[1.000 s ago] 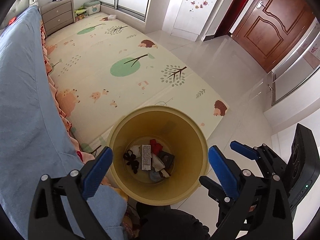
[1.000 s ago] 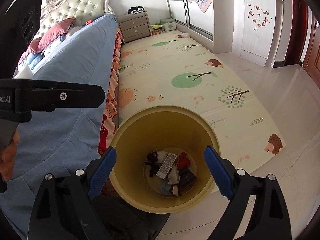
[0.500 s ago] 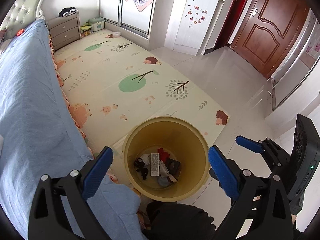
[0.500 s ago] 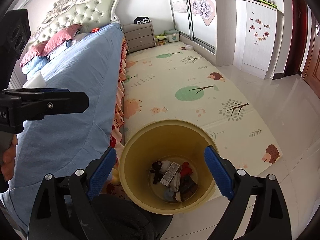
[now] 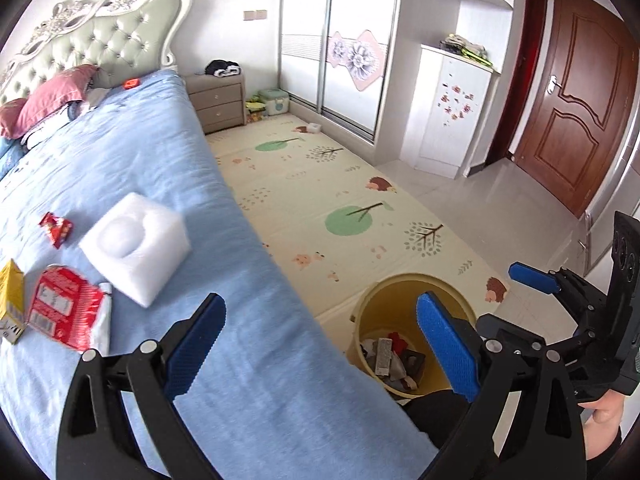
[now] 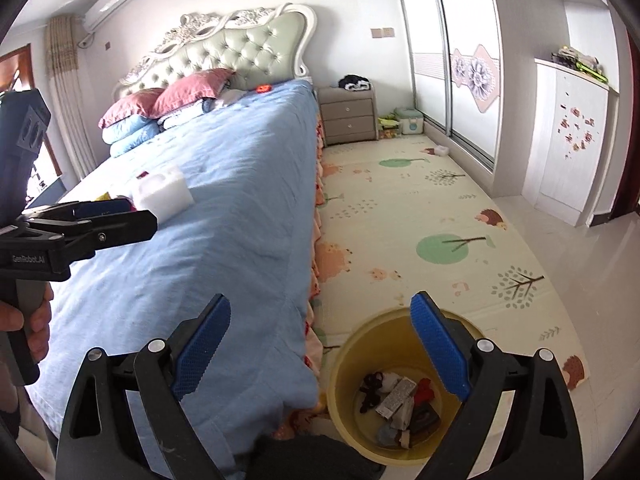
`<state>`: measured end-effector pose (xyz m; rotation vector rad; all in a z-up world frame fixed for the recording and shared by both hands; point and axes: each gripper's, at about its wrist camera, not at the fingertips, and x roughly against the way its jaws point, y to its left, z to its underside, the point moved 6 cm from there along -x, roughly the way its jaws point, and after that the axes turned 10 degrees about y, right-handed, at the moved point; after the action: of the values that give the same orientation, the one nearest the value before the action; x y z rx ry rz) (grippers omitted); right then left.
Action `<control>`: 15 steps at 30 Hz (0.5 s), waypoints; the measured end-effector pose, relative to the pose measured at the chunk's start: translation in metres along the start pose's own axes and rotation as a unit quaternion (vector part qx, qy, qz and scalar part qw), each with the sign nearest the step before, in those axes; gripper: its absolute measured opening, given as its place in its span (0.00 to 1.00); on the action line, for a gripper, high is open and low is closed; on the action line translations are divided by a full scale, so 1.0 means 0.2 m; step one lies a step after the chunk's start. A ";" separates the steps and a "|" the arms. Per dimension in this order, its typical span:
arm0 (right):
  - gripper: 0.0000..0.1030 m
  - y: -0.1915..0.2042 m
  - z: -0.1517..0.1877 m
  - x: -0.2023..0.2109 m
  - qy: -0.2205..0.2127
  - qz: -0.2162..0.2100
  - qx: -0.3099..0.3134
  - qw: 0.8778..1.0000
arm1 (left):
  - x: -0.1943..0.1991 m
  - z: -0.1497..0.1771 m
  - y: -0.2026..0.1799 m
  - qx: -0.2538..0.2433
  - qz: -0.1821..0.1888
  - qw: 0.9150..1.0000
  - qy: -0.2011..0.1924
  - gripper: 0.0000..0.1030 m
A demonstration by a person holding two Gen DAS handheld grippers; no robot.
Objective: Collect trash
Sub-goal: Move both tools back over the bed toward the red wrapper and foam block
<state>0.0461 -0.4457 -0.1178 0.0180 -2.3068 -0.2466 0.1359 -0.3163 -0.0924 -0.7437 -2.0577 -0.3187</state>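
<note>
The bed [image 5: 168, 184] fills the left half of the left wrist view, under a blue cover. The remaining trash lies on it at the left edge of the frame. The yellow bin [image 5: 400, 292] stands on the floor at lower centre, close against the bed's side, with scraps already in its bottom.

1. White foam block [image 5: 134, 242]: I rate this the main risk. It is bulky and looks light and smooth. An off-centre grip could squeeze it out sideways onto the play mat [image 5: 340, 200].

2. Red-and-white wrapper [image 5: 64, 310], lower left: it lies flat on soft cloth. Closing on it may catch the cover as well and drag the bedding.

3. Yellow carton [image 5: 11, 296], touching the wrapper's left side at the frame edge: lifting one may shift the other.

4. Small red packet [image 5: 56, 229], just left of the foam block: thin and easy to miss.

Gripper condition: I hold the left gripper [image 5: 320, 350] spread wide and empty. The right gripper [image 6: 320, 350] is likewise spread wide, empty, over the bin in the right wrist view. The two tools sit close together at the right of the left wrist view, so I judge a collision possible if both reach at once.
</note>
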 end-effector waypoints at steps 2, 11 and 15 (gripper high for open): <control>0.87 0.11 -0.04 -0.01 -0.006 -0.017 0.014 1.000 | 0.07 0.02 0.12 0.018 -0.010 1.000 -0.011 0.94; 0.92 0.59 -0.20 -0.02 -0.043 -0.067 0.083 0.993 | 0.32 0.11 0.54 0.070 -0.072 0.993 -0.055 0.96; 0.92 0.74 -0.24 -0.04 -0.046 -0.085 0.104 0.990 | 0.38 0.16 0.67 0.087 -0.090 0.990 -0.065 0.96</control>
<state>0.0968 -0.3087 -0.0646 0.3156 -2.4156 -0.0939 0.1659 -0.1660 -0.0550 -0.4846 -2.2479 -0.1928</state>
